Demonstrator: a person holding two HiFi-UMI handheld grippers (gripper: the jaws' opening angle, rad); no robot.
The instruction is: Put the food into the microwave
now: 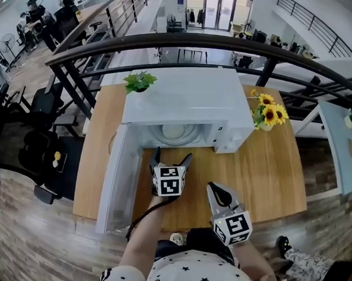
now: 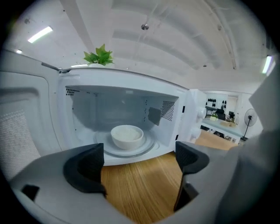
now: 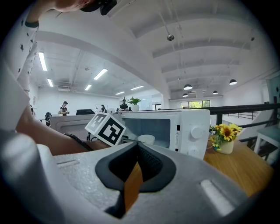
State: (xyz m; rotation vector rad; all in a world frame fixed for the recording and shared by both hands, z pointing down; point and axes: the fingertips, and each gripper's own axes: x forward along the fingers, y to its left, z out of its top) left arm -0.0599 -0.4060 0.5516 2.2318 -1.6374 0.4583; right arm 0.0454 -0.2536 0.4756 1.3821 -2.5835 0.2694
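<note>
Your light wooden table [image 1: 269, 172] carries the boxy white microwave oven [image 1: 184, 102], whose white door [image 1: 117, 181] stands swung wide open on your left side. Your left gripper [image 2: 140, 159] hovers just in front of the oven's opening, jaws spread with only bare tabletop between them, while your right gripper [image 3: 136, 153] hangs nearer your body, jaws pressed together on nothing. Inside the oven the clear glass turntable [image 2: 149, 145] bears the round white bowl of pale food [image 2: 127, 135], and a small green leafy plant [image 1: 139, 81] sits on the oven's top.
</note>
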